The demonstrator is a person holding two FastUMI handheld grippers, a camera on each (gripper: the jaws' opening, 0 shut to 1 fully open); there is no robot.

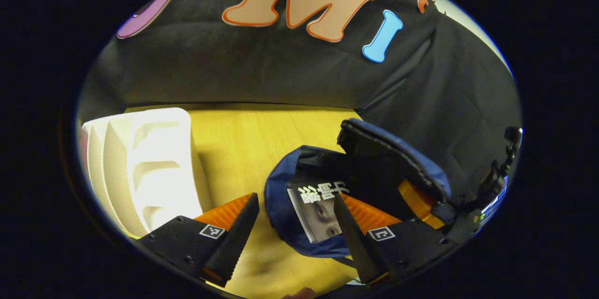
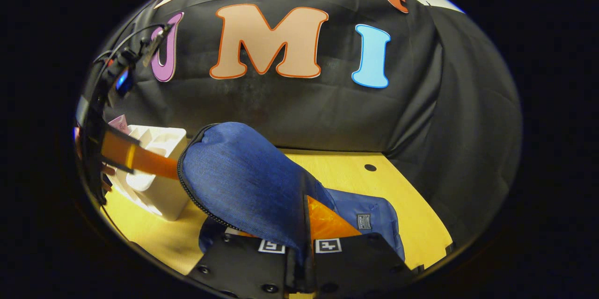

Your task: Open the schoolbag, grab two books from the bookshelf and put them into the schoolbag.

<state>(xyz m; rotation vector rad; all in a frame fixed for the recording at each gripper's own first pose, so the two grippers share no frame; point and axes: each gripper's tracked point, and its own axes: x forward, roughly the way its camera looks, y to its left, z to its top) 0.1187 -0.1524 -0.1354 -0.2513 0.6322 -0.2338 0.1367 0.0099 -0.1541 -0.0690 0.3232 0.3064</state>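
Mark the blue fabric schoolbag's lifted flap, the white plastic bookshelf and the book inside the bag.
Blue fabric schoolbag flap [image 2: 243,172], right gripper view: middle of the raised flap.
White plastic bookshelf [image 1: 159,163], left gripper view: side wall.
Book inside the bag [image 1: 313,212], left gripper view: visible cover.

black gripper bodies with square coded tags [image 1: 213,231]; screw heads [image 2: 269,288]; ribbed jaws

A light wooden tabletop [image 2: 412,205] carries everything. A small dark round hole [image 2: 370,167] sits near its far right corner. Black cloth [image 2: 290,102] hangs behind.

book [image 1: 314,212] half hidden inside schoolbag [image 1: 281,205]
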